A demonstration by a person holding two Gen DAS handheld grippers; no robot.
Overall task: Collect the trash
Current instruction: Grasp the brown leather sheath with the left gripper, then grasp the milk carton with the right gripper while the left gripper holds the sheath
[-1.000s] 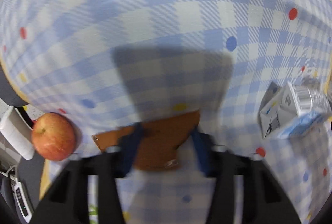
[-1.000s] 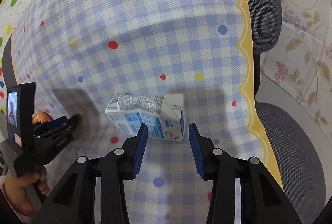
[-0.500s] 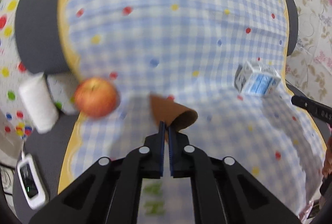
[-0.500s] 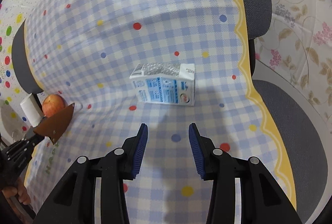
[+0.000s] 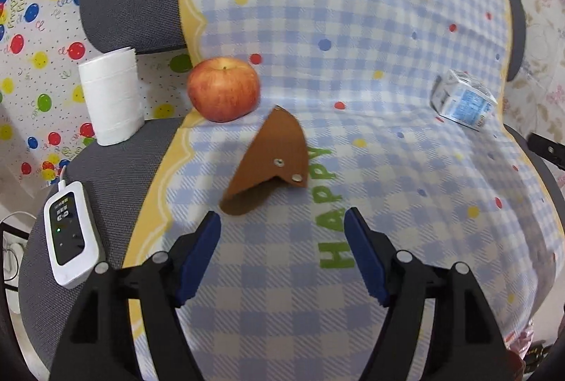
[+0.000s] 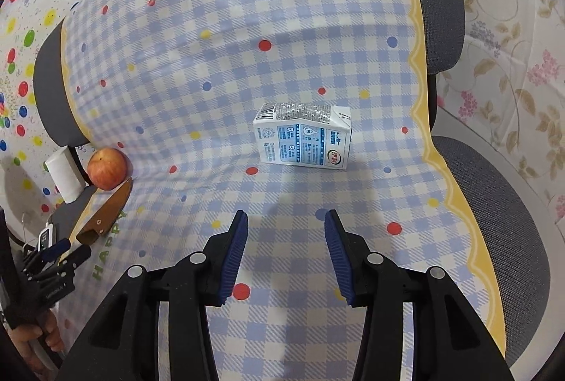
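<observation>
A brown leather pouch (image 5: 268,162) lies on the checked cloth just beyond my left gripper (image 5: 281,214), whose jaws are opening with nothing between them. The pouch (image 6: 106,215) and the left gripper (image 6: 74,248) also show at the left of the right wrist view. A white-and-blue milk carton (image 6: 303,140) lies on its side ahead of my right gripper (image 6: 286,213), a short gap away. That gripper's jaws are opening a little and hold nothing. The carton (image 5: 462,101) sits far right in the left wrist view.
A red apple (image 5: 222,89) rests at the cloth's left edge, touching the pouch's tip. A white paper roll (image 5: 111,98) and a white controller (image 5: 70,232) sit on a grey chair (image 5: 116,169). More grey chairs (image 6: 494,204) flank the right edge. A hand (image 6: 35,338) holds the left gripper.
My left gripper was shut on the lifted brown pouch; it has let go and drawn back, and the pouch now lies by the apple. My right gripper has backed away from the carton.
</observation>
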